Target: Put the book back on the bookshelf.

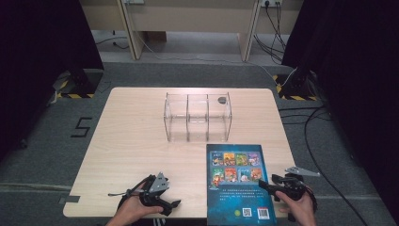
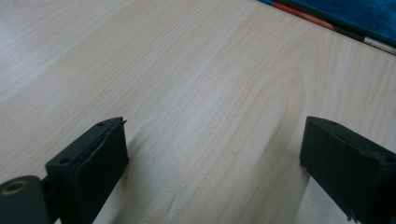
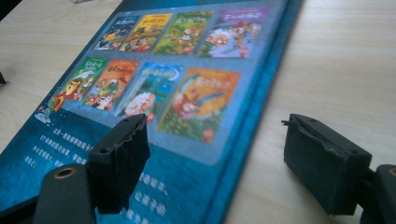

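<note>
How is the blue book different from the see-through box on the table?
The blue book lies flat at the near edge; the see-through box stands upright farther back, mid-table. The blue book is solid, with colourful pictures; the see-through box is clear and split into three compartments. Both rest on the wooden table.

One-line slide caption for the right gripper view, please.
Open right tool straddling the right edge of a blue picture book lying flat on the wooden table.

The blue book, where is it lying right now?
In the high view the blue book lies flat at the table's near right edge, just in front of the clear organizer, beside the right gripper.
</note>
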Demonstrator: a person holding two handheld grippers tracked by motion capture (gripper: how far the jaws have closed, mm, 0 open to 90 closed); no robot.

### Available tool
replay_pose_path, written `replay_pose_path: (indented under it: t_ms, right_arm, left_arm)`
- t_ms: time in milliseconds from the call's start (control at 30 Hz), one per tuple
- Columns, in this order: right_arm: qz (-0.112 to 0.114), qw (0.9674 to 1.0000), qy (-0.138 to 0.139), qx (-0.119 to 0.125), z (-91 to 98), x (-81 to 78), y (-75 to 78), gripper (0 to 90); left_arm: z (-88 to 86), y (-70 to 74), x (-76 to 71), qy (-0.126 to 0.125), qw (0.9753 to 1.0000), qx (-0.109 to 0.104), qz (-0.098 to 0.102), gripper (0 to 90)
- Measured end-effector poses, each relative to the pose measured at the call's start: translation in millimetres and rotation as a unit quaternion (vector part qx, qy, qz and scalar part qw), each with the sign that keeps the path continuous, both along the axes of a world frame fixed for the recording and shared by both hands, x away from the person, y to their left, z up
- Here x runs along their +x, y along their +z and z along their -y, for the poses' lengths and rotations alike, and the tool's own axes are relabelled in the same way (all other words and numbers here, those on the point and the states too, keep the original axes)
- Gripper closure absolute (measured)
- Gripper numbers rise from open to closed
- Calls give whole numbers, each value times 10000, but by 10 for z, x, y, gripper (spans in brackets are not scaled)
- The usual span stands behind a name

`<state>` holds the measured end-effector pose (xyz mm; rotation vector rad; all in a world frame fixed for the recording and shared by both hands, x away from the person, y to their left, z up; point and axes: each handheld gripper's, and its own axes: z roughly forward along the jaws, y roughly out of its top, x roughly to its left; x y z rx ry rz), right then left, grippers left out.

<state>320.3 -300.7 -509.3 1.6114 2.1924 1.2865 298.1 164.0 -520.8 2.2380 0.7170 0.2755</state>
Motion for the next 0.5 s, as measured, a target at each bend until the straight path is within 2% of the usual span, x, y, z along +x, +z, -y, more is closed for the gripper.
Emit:
replay_pose_path:
  t_ms: [167,233,400,433,467,500]
  right_arm:
    - [20,10000,24,46,-62,38,-8,230]
    - [-32,9996,-44,272,-77,42,-20,230]
    - [-29,9996,-68,284,-91,29,-21,235]
    - [-38,9996,-33,283,-98,25,-19,238]
    - [-38,9996,-33,283,-98,25,-19,238]
    - [-56,9995,11,302,-115,19,-20,238]
  left_arm:
    - [8,-3,1,-8,10000,-28,2,68]
    - [17,-5,1,-15,10000,-44,6,69]
    - [40,-6,2,-38,9999,-115,-14,81]
    - [45,11,5,-61,9991,-361,-204,99]
    - [45,11,5,-61,9991,-361,-204,137]
    - [47,21,6,-52,9973,-612,-415,137]
